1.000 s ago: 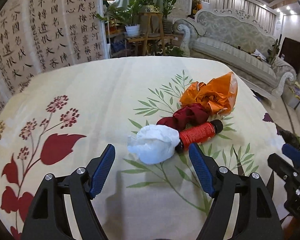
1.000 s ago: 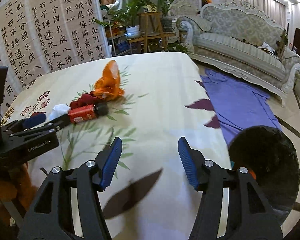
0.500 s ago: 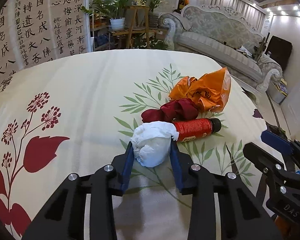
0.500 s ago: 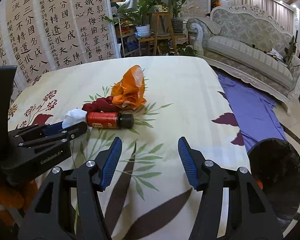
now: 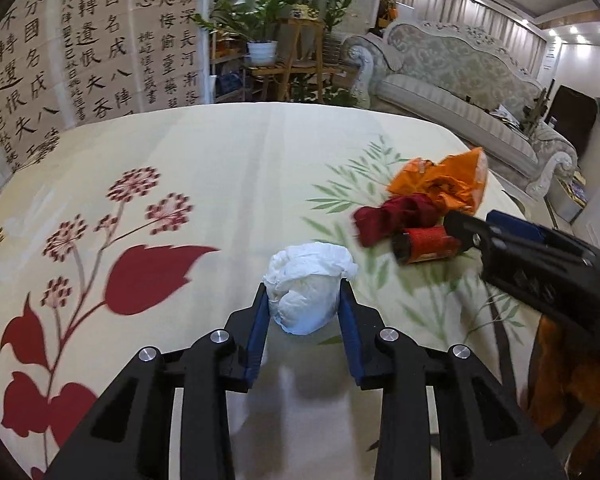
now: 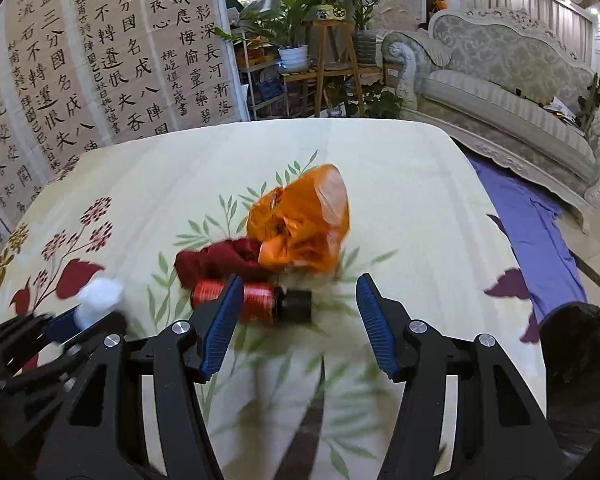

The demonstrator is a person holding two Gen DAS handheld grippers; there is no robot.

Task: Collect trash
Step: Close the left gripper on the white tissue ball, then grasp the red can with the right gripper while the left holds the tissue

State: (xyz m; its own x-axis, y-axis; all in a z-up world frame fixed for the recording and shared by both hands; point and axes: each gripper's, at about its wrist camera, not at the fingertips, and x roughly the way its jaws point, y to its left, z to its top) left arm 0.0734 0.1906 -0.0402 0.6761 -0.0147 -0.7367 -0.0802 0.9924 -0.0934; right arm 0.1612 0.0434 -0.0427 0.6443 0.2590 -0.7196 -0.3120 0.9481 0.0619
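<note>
My left gripper (image 5: 304, 300) is shut on a crumpled white tissue (image 5: 308, 284) and holds it just above the floral tablecloth (image 5: 220, 168). The tissue also shows in the right wrist view (image 6: 98, 300). My right gripper (image 6: 296, 308) is open, with a red bottle with a black cap (image 6: 256, 302) lying between its fingers, nearer the left one. Behind the bottle lie a dark red wrapper (image 6: 220, 260) and a crumpled orange plastic bag (image 6: 304, 228). In the left wrist view the bottle (image 5: 424, 246), the wrapper (image 5: 396, 220) and the bag (image 5: 444, 184) sit to the right, beside the right gripper (image 5: 500, 236).
A black round bin (image 6: 580, 380) stands on the floor right of the table. A purple cloth (image 6: 528, 224) lies on the floor beyond it. A sofa (image 6: 508, 96), a plant stand (image 6: 328, 60) and a calligraphy screen (image 6: 100, 60) stand behind the table.
My left gripper shut on the tissue and lifted it left, away from the bottle. My right gripper moved forward and left until its open fingers reached the bottle.
</note>
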